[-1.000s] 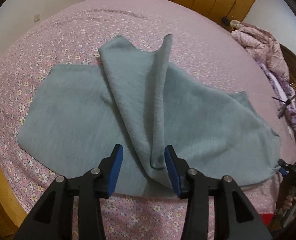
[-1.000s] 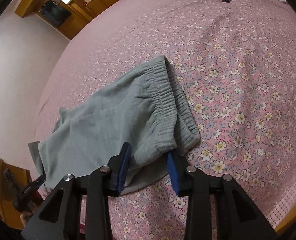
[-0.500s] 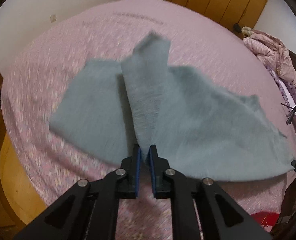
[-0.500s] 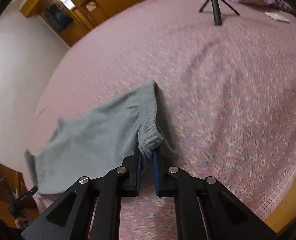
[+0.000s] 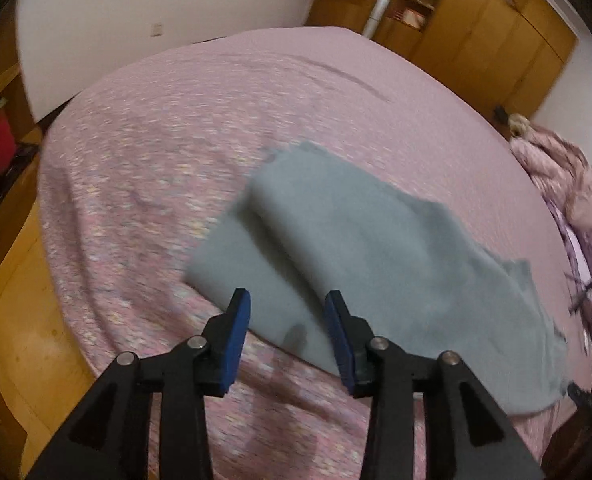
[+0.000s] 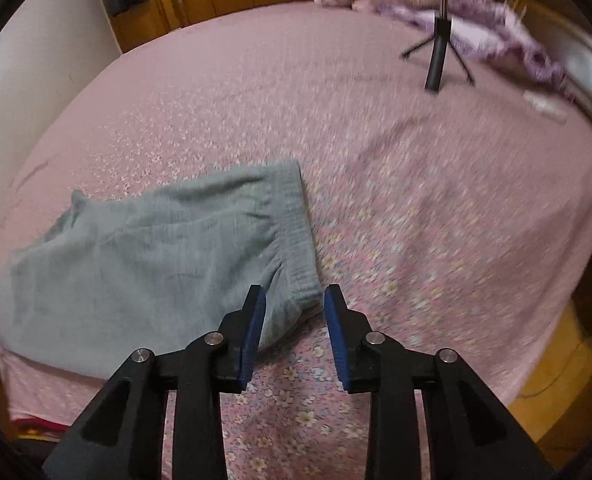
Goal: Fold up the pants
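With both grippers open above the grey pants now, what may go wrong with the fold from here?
1. The pants lie near the edge of the bed; a pull toward that edge might drag them off.
2. The upper layer does not line up with the lower one in the left wrist view, so the fold may end up uneven.
3. The waistband corner is bunched near the right gripper, which may grab one layer only.

The grey-green pants point(image 5: 375, 248) lie flat on the pink floral bedspread point(image 5: 156, 152), folded lengthwise with one leg laid over the other. In the right wrist view the gathered elastic waistband point(image 6: 296, 240) forms the end on the right, its ribbed edge doubled over at the near corner. The fabric is soft and lightly creased; the leg ends trail away toward the bed's edge.
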`<state>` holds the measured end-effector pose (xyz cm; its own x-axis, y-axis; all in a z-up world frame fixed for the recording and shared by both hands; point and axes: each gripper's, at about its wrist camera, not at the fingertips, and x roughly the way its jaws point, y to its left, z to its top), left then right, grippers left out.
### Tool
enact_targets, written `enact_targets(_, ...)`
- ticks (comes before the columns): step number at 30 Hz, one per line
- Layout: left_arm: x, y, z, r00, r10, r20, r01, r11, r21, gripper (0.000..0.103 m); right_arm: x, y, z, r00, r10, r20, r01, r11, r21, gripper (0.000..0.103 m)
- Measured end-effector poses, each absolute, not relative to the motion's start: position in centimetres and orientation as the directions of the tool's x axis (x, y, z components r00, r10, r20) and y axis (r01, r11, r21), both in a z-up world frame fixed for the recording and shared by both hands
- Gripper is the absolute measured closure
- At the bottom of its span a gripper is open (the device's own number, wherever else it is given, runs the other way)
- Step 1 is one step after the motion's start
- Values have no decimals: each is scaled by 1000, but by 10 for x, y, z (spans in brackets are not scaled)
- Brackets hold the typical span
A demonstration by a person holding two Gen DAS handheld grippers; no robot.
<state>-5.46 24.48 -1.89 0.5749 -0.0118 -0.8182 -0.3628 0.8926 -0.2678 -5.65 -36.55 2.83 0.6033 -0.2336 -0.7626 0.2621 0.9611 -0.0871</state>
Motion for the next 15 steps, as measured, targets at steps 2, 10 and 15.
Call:
enact_targets(2, -54, 256, -22, 586, -37, -810, -376, 872, -312, 62, -57, -359, 31, 615, -243, -750, 242, 964, -114, 71)
enact_targets(10, -16, 249, -28, 615, -111, -780, -334, 860, -386, 85, -35, -316, 6, 601, -146, -786, 94, 989, -112, 70)
enact_targets(15, -1, 214, -7, 648, -152, -747, -214, 904, -370, 96, -18, -300, -24, 551, -131, -824, 45, 991, -128, 70)
